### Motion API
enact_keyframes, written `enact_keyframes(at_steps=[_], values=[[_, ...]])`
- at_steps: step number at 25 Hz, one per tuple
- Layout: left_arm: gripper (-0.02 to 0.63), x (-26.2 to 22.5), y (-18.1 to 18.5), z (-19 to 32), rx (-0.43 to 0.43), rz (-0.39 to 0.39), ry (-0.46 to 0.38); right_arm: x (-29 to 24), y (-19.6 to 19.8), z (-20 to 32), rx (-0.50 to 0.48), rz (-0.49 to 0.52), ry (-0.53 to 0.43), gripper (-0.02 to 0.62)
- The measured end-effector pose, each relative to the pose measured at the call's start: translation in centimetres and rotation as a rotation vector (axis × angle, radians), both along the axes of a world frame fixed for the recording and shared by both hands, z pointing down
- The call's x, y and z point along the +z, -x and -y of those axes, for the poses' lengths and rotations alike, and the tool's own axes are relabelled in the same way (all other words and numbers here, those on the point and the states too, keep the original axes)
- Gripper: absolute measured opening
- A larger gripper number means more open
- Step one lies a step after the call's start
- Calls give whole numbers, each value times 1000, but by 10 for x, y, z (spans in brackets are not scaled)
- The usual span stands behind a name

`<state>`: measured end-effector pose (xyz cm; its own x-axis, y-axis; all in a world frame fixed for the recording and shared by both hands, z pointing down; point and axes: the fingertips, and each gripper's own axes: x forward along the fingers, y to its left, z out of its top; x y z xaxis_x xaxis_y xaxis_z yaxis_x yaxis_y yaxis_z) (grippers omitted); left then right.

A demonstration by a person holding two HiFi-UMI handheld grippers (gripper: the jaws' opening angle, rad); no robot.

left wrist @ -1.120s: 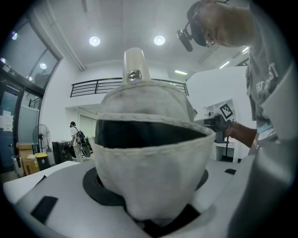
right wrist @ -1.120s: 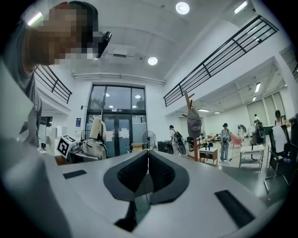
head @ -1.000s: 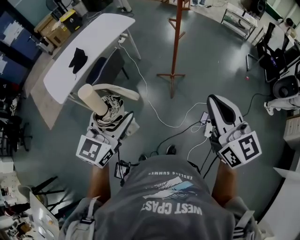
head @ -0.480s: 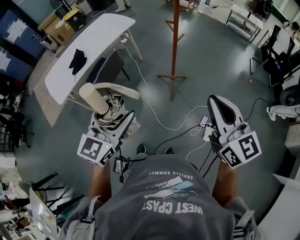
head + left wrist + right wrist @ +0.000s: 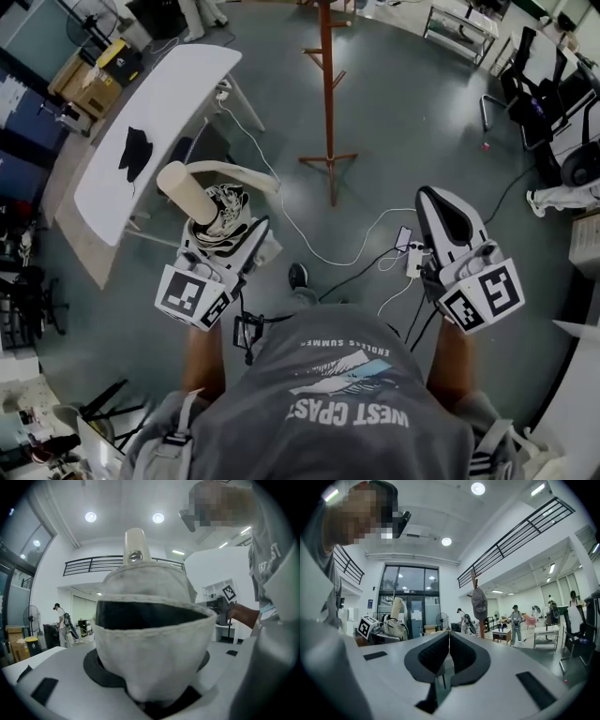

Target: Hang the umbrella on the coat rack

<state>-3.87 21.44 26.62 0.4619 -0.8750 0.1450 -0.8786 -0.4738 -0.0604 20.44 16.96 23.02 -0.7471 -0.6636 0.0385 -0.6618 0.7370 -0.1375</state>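
A folded umbrella [image 5: 223, 211] with patterned pale fabric and a cream hooked handle [image 5: 186, 193] stands upright in my left gripper [image 5: 225, 232], which is shut on its fabric body. In the left gripper view the umbrella [image 5: 150, 634] fills the space between the jaws, its handle tip [image 5: 136, 545] rising above. My right gripper [image 5: 437, 202] hangs at the right, shut with nothing in it; its pads [image 5: 449, 641] meet. The brown wooden coat rack [image 5: 327, 84] stands ahead on the floor, apart from both grippers. The right gripper view shows the coat rack [image 5: 481, 626] with a cap [image 5: 479, 603] hanging on it.
A white table [image 5: 173, 89] with a black item [image 5: 134, 154] stands at the left. White and black cables [image 5: 347, 253] and a power strip [image 5: 413, 262] lie on the floor between me and the rack. Chairs [image 5: 530, 89] and carts line the right; people [image 5: 516, 620] stand far off.
The rack's base has come a little nearer in the head view and the table has slid left. A shoe now shows under me. Both grippers keep their pose and hold.
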Motion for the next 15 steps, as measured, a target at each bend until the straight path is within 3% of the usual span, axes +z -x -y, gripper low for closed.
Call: enact_keyframes(at_steps=[15], values=[[305, 1, 49, 85, 186, -48, -20, -8, 59, 37, 155, -42, -8, 28]])
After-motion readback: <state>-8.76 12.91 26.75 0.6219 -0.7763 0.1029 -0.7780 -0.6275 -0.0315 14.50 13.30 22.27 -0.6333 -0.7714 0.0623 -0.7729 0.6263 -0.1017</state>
